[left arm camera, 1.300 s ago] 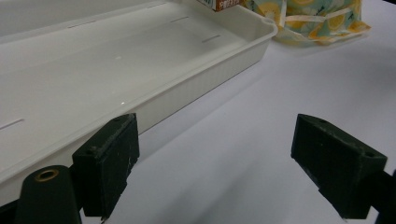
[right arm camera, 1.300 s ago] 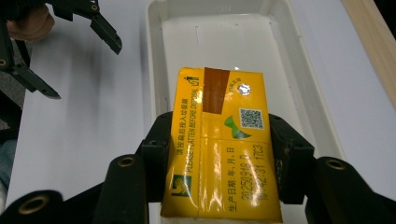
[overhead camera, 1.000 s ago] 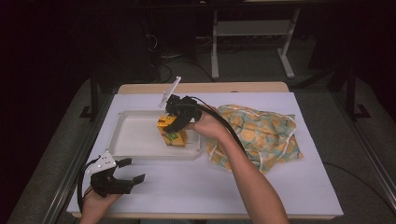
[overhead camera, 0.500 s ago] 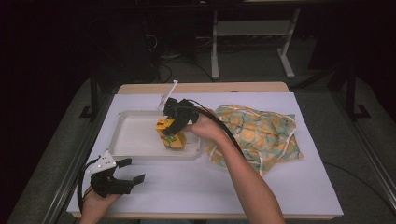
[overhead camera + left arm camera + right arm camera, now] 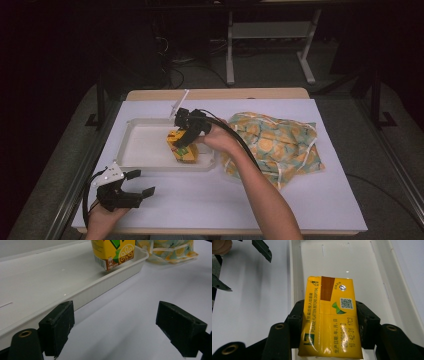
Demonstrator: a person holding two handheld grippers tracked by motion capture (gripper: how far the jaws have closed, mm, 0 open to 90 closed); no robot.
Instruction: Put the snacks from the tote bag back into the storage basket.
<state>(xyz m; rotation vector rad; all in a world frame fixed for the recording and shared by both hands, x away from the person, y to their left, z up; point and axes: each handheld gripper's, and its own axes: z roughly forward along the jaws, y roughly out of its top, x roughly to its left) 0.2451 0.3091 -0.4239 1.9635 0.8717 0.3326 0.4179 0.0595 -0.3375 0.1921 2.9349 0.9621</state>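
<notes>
Sitting between claw (image 5: 329,322) jaws: carton (image 5: 329,320)

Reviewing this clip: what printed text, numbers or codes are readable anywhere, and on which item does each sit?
"PLEASE FLATTEN BEFORE DISPOSAL": top face of the yellow drink carton clamped in the right hand-held gripper.
"42:31 1703": partly legible date stamp on that face; the characters beside it are too blurred.
QR code on that face: too small to decode.
Barcode and small print on the carton's side, left gripper view: unreadable.
</notes>
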